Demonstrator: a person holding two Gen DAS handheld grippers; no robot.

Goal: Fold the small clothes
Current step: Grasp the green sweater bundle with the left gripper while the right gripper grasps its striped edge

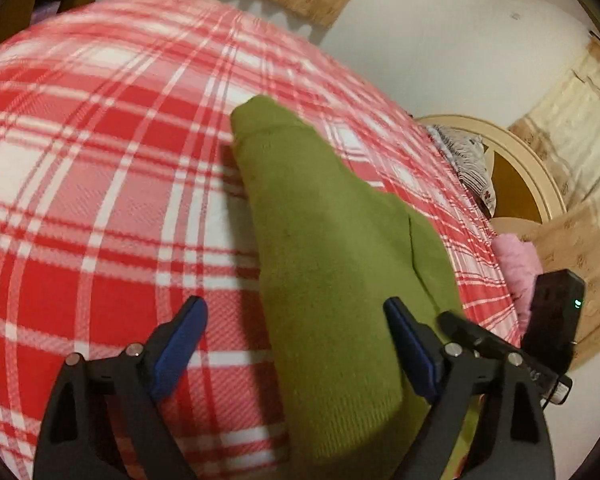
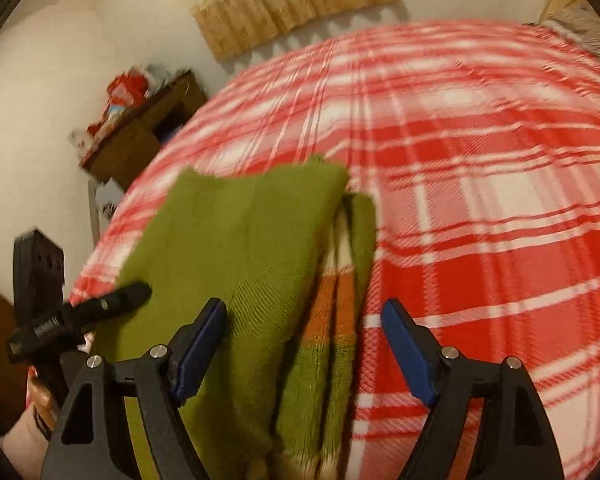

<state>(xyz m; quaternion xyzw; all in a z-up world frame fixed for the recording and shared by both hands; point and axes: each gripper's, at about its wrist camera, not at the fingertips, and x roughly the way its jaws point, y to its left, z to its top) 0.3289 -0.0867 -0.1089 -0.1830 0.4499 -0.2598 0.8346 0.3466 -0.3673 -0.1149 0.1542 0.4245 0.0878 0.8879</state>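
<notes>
A green knitted garment (image 1: 332,248) lies folded on a red and white checked blanket (image 1: 100,160). In the left wrist view it runs from the middle down between my left gripper's (image 1: 294,308) open jaws, and the blue pads do not press it. Seen from the right wrist, the green garment (image 2: 240,240) shows an orange and cream striped part (image 2: 328,312) along its right edge. My right gripper (image 2: 304,306) stands open just above that edge, holding nothing. One black finger (image 1: 472,332) of the right gripper shows at the garment's right side.
A pink cloth (image 1: 516,264) and a patterned cloth (image 1: 468,156) lie at the blanket's right edge by a cream rounded frame (image 1: 532,168). A wooden bedside table (image 2: 140,132) with red items stands at the left. A hand (image 2: 40,400) holds the left gripper's handle.
</notes>
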